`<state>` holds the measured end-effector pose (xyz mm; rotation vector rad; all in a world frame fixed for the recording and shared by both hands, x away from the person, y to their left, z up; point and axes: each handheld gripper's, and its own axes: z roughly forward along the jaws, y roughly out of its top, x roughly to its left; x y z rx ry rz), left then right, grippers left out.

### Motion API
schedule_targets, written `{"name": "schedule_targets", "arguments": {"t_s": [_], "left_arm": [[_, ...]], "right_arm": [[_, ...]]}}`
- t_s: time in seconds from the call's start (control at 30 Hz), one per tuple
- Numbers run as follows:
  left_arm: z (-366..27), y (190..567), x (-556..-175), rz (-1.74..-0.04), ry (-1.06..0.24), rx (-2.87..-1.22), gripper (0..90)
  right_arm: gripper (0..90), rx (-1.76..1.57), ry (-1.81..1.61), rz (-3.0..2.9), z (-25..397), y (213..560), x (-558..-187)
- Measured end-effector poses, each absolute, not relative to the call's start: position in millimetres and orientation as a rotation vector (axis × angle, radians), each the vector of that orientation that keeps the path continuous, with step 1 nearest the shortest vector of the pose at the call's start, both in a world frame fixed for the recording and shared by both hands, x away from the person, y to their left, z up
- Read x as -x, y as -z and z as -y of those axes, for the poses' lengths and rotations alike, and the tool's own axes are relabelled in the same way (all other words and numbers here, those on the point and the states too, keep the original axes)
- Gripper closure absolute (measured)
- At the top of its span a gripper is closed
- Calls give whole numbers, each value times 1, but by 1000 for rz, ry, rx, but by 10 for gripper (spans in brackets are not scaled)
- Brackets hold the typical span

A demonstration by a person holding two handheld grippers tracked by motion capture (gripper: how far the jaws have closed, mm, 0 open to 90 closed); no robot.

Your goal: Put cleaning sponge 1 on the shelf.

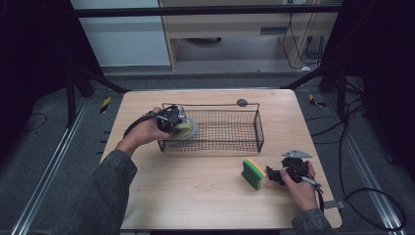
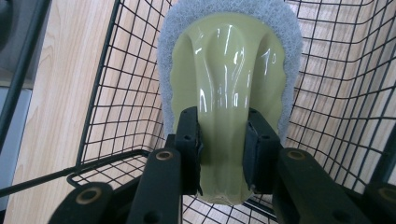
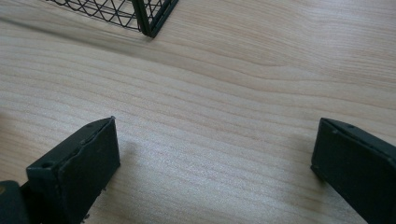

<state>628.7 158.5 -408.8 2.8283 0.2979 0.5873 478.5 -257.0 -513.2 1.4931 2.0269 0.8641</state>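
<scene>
A pale green scrubber (image 2: 229,70) with a white pad round its edge hangs inside the left end of a black wire basket (image 2: 116,93). My left gripper (image 2: 223,149) is shut on its glossy handle. From above, the left gripper (image 1: 172,119) holds the scrubber (image 1: 187,129) just over the basket (image 1: 235,129) floor. A green and yellow sponge (image 1: 253,174) stands on edge on the table, right of centre. My right gripper (image 1: 272,175) sits just right of the sponge, apart from it. Its jaws are open wide over bare wood in the right gripper view (image 3: 215,158).
The wooden table (image 1: 195,196) has free room in front of the basket. A small dark disc (image 1: 242,103) lies behind the basket's back rim. One basket corner (image 3: 152,18) shows at the top of the right gripper view. Cables trail off the table's right side.
</scene>
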Motion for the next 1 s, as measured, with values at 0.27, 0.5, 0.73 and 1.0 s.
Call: {"name": "schedule_targets", "arguments": {"t_s": [0.27,0.5,0.73,1.0], "left_arm": [[-152,415,-635,-307,-559,-2838,698],[-150,421,-637,-321,-532,-2841,694],[-149,420,-638,-314,-532,-2835,703],[-150,420,-636,-302,-526,-2844,710]], "right_arm": [[12,-1493,-864,-2027,257,513,-479],[12,-1493,-865,-2027,257,513,-479],[12,-1492,-866,-2026,257,513,-478],[12,-1494,-865,-2026,257,513,-478]]}}
